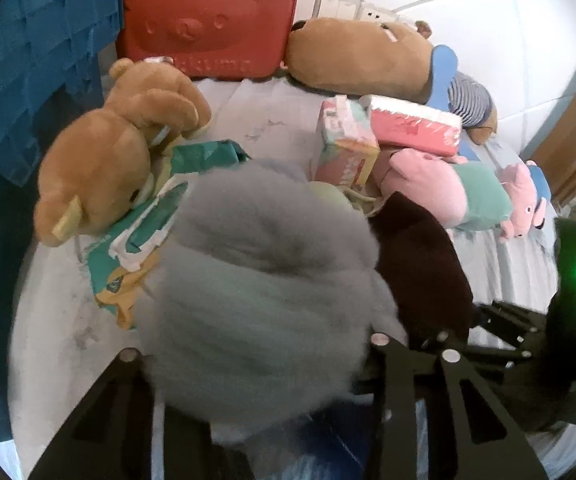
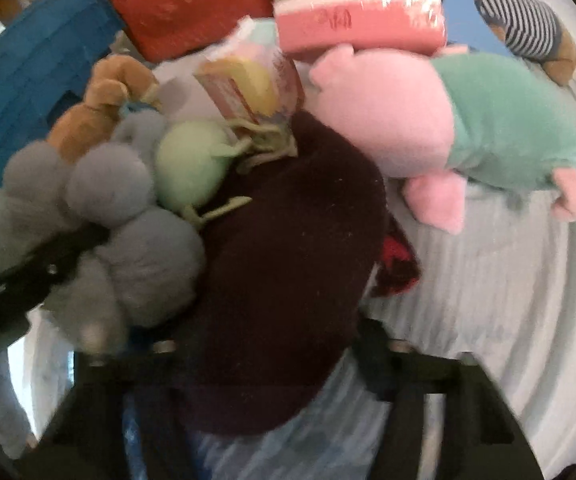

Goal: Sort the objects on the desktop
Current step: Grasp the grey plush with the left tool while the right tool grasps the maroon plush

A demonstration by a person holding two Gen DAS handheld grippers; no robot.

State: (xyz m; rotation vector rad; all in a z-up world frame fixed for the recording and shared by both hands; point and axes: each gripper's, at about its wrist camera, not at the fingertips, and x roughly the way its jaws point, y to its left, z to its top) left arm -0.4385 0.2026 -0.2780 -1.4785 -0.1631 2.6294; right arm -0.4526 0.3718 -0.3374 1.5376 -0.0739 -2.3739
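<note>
My left gripper is shut on a grey fluffy plush toy that fills the middle of the left wrist view; the same toy and the left gripper's arm show at the left of the right wrist view. My right gripper is shut on a dark maroon knitted cloth, also seen in the left wrist view. A pale green plush ball lies between the grey toy and the cloth. Both sit over a light striped bed sheet.
A brown teddy bear, green diaper pack, red bear case, large brown plush, pink tissue packs, pink pig plush toys and blue fabric bin surround the spot.
</note>
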